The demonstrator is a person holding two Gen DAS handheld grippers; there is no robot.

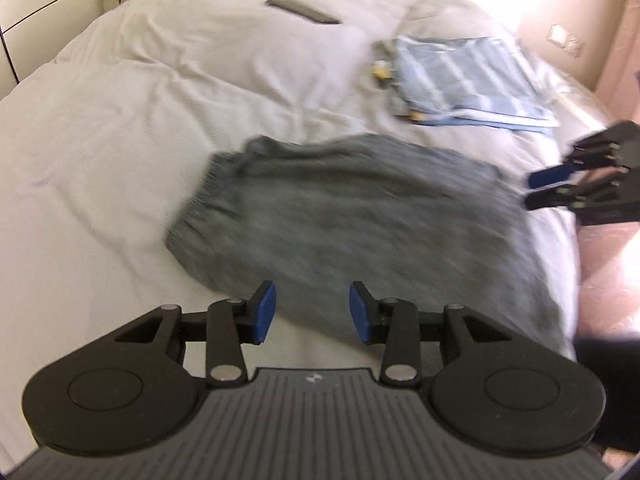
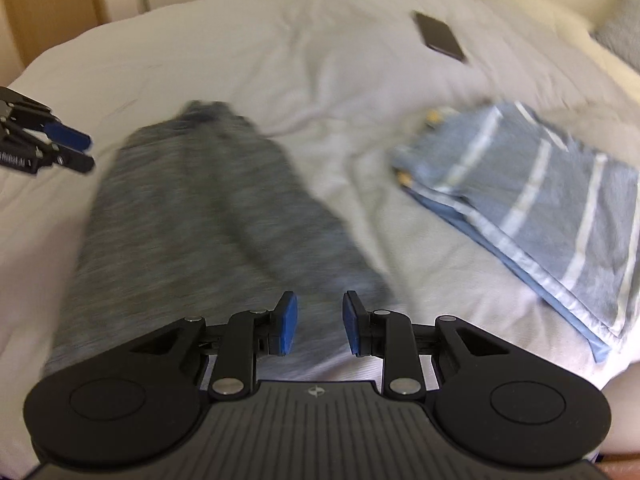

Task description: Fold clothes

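Observation:
A grey heathered garment (image 1: 352,224) lies spread on the white bed, its elastic waistband toward the far left; it also shows in the right wrist view (image 2: 208,216). My left gripper (image 1: 312,312) is open and empty, just above the garment's near edge. My right gripper (image 2: 316,322) is open and empty over the garment's near end. The right gripper also shows at the right edge of the left wrist view (image 1: 532,188), beside the garment's right side. The left gripper shows at the left edge of the right wrist view (image 2: 86,152).
A folded blue striped cloth (image 1: 468,76) lies on the white bed cover (image 1: 140,120) beyond the garment, also in the right wrist view (image 2: 536,200). A dark phone (image 1: 304,11) lies farther back, also seen from the right wrist (image 2: 440,36). Wardrobe doors stand behind.

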